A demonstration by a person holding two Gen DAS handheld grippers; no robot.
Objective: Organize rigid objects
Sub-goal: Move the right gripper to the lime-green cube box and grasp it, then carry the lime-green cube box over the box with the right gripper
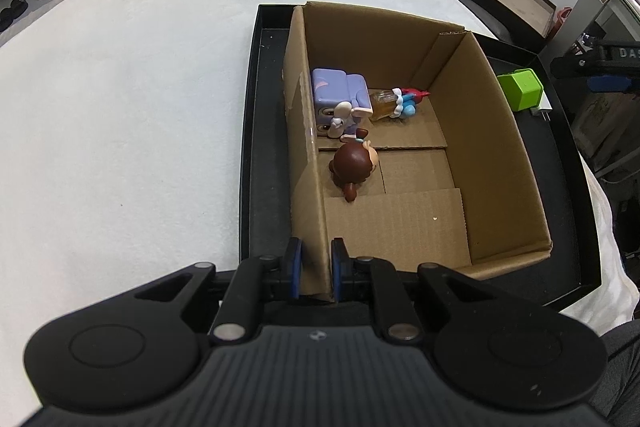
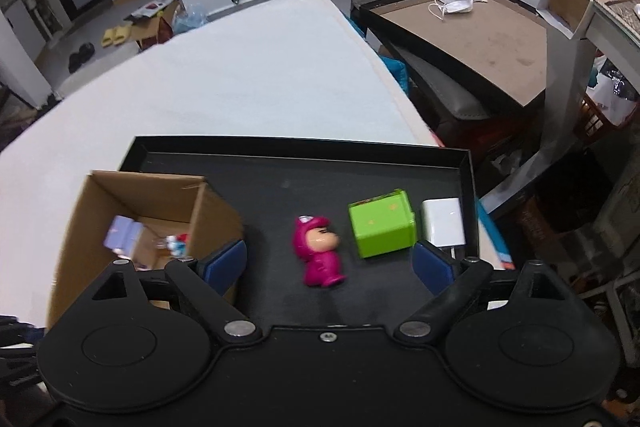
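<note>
My left gripper (image 1: 316, 259) is shut on the near left wall of the cardboard box (image 1: 308, 163), which stands in a black tray (image 1: 256, 147). Inside the box lie a purple toy (image 1: 338, 93), a brown-haired figurine (image 1: 354, 163) and a small bottle-shaped toy (image 1: 394, 101). My right gripper (image 2: 330, 263) is open and empty above the tray (image 2: 280, 183), with a pink figurine (image 2: 320, 251) lying between its fingers. A green cube (image 2: 380, 223) and a white charger (image 2: 444, 223) sit to the right of the figurine. The box (image 2: 216, 211) is at the left.
The tray rests on a white cloth-covered table (image 1: 120, 87). The green cube (image 1: 520, 87) and the charger plug also show in the left wrist view, beyond the box's right wall. A brown side table (image 2: 480, 39) with a mask and a cup stands at the right.
</note>
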